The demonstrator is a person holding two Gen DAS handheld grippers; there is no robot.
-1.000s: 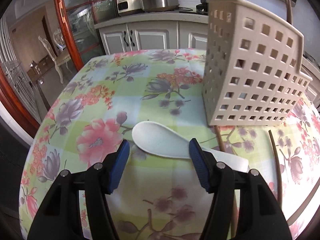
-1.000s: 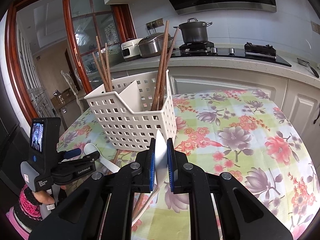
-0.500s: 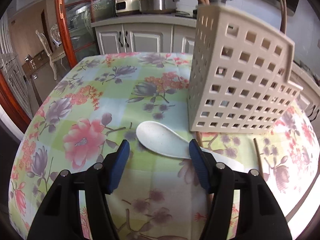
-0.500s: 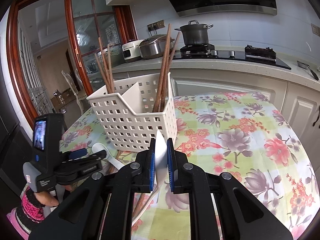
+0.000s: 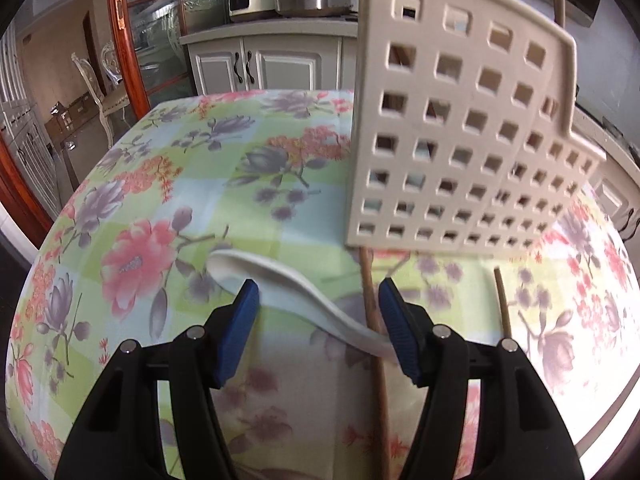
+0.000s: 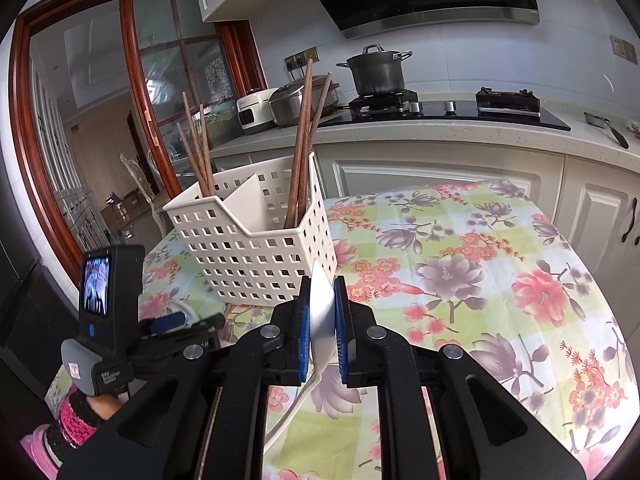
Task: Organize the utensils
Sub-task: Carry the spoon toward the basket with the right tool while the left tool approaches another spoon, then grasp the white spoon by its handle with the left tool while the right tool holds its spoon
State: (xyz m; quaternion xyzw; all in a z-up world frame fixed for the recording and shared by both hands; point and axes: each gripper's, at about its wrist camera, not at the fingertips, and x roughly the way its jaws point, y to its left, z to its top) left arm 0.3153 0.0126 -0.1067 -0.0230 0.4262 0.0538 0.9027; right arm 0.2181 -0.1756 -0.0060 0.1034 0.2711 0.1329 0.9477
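A white spoon [image 5: 280, 284] lies slantwise on the flowered tablecloth. My left gripper [image 5: 318, 304] stands open around it, its blue pads apart from the spoon's sides. Close behind stands the white perforated basket [image 5: 460, 140]. Two brown chopsticks [image 5: 374, 320] lie on the cloth at its foot. In the right wrist view my right gripper [image 6: 322, 308] is shut on another white spoon [image 6: 322, 300], held upright just in front of the basket [image 6: 256, 256]. Several chopsticks [image 6: 304, 140] stand in the basket's two compartments. The left gripper [image 6: 188, 324] shows low at the left.
The round table's edge [image 5: 600, 420] curves close at the right. A person's hand in a pink knitted cuff [image 6: 80, 412] holds the left tool. Behind are a counter with a rice cooker [image 6: 292, 102], a pot [image 6: 378, 70] on the stove, and a red-framed glass door [image 5: 120, 40].
My left gripper has moved forward and lower toward the spoon and basket; the spoon now lies between its fingers. The right gripper still holds its spoon, barely shifted.
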